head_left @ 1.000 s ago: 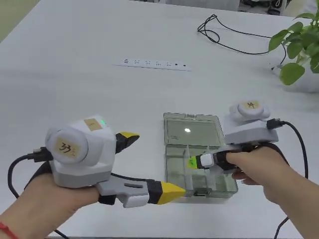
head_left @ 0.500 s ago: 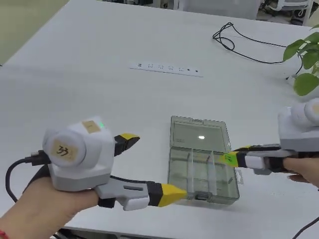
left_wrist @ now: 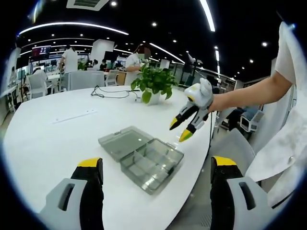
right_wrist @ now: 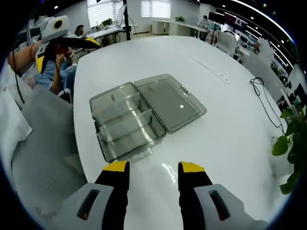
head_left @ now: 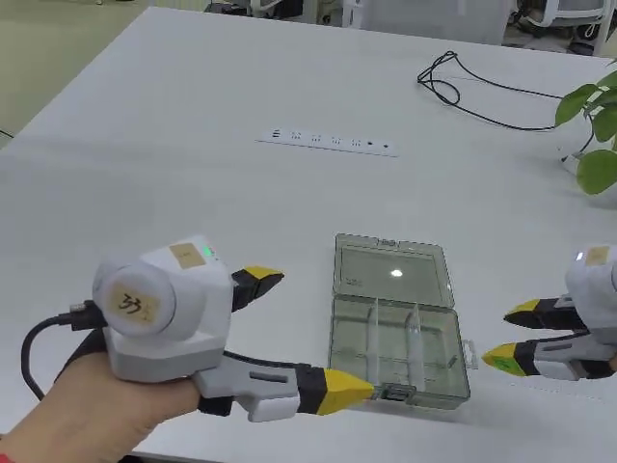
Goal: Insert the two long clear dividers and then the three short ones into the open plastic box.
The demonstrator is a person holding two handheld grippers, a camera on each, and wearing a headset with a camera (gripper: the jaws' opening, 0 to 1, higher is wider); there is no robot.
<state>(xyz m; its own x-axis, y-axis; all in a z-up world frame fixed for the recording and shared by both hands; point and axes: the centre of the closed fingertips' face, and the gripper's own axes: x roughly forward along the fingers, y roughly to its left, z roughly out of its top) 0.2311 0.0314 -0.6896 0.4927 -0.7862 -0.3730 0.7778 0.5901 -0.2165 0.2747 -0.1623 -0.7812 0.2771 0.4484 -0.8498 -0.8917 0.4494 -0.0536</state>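
The open plastic box [head_left: 439,342] is seen at the lower centre of the head view. Its lid [head_left: 390,268] is laid flat toward the top of the frame, and its front wall is set close to the near edge of the white table [head_left: 193,145]. Two long clear dividers [head_left: 371,333] are seen standing lengthwise in the tray, by which it is split into three lanes.

The left gripper [head_left: 304,335] is held at the lower left with its jaws spread wide and nothing between them. Its lower yellow tip is found just beside the box's front left corner.

The right gripper [head_left: 511,334] is seen at the right edge, its jaws moderately parted and empty. It is separated from the box's right wall by a strip of bare table.

Wide bare tabletop is seen above the lid, up to a power strip [head_left: 330,142]. A black cable [head_left: 472,82] and a potted plant [head_left: 593,125] are seen at the upper right, well apart from the box.
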